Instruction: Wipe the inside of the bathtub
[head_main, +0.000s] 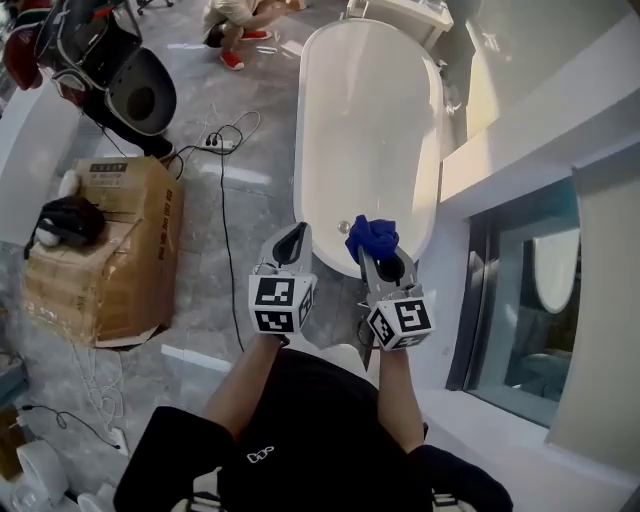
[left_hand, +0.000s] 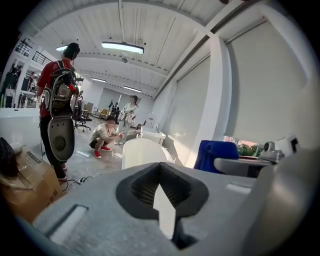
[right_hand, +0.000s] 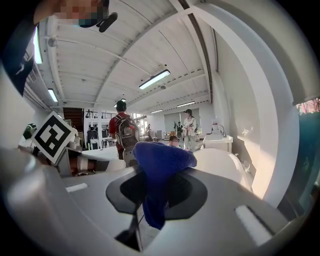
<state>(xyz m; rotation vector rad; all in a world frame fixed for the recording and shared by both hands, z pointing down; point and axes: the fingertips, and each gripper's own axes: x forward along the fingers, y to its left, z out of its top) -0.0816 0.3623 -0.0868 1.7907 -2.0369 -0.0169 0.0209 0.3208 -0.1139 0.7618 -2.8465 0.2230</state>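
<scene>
A white freestanding bathtub (head_main: 368, 130) stretches away from me in the head view, with a round drain (head_main: 344, 226) near its close end. My right gripper (head_main: 385, 258) is shut on a blue cloth (head_main: 372, 238), held above the tub's near rim. The same blue cloth (right_hand: 159, 172) bulges out of the jaws in the right gripper view, with the tub (right_hand: 220, 165) beyond it. My left gripper (head_main: 292, 243) is shut with nothing in it, hovering just left of the tub's near end. The left gripper view shows the tub (left_hand: 142, 151) ahead and the cloth (left_hand: 214, 154) to the right.
A cardboard box (head_main: 110, 250) with a dark item on top stands at the left. A cable and power strip (head_main: 215, 145) lie on the floor beside the tub. A person (head_main: 238, 20) crouches past the tub's far end. A window wall (head_main: 540, 290) runs along the right.
</scene>
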